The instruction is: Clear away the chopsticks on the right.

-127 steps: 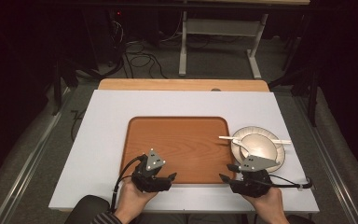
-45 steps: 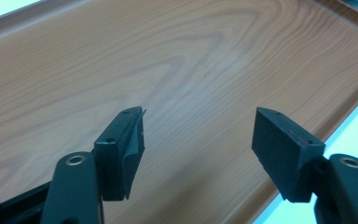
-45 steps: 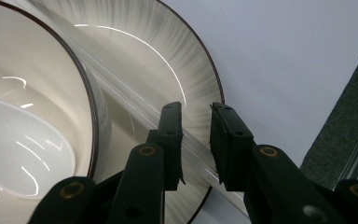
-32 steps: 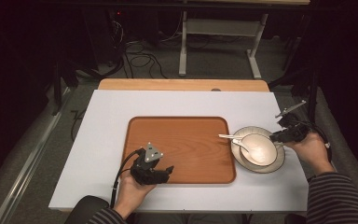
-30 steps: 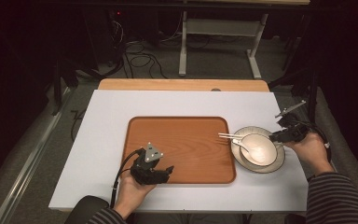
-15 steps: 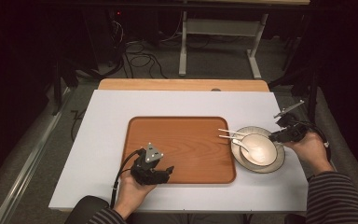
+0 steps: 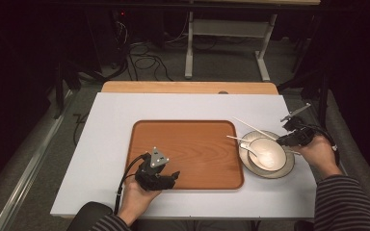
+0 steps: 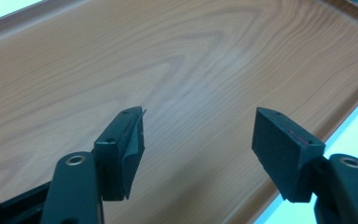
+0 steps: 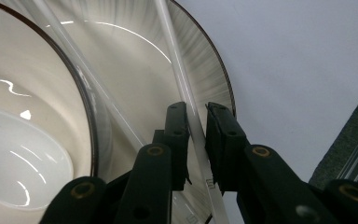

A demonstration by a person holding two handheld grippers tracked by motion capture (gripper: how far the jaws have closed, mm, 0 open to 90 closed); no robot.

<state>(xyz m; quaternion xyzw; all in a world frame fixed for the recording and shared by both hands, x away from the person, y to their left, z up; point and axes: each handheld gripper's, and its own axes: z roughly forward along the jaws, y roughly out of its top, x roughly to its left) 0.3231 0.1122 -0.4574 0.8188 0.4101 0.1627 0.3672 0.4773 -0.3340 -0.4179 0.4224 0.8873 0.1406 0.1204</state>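
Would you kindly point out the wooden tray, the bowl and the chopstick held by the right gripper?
wooden tray (image 7: 192, 144), high view, bare middle of its floor.
bowl (image 7: 269, 155), high view, inner surface.
chopstick (image 9: 179, 60), right gripper view, shaft above the closed jaws.

A smooth wood-grain finish with a soft sheen is shown by the tray (image 8: 205, 60). The bowl (image 9: 23, 140) and plate (image 9: 135, 70) are glazed and glossy, dark-rimmed. The white chopstick (image 9: 182, 84) looks like smooth plastic. The tabletop (image 7: 106, 130) is matt white; matt black pads (image 8: 279, 140) are seen.
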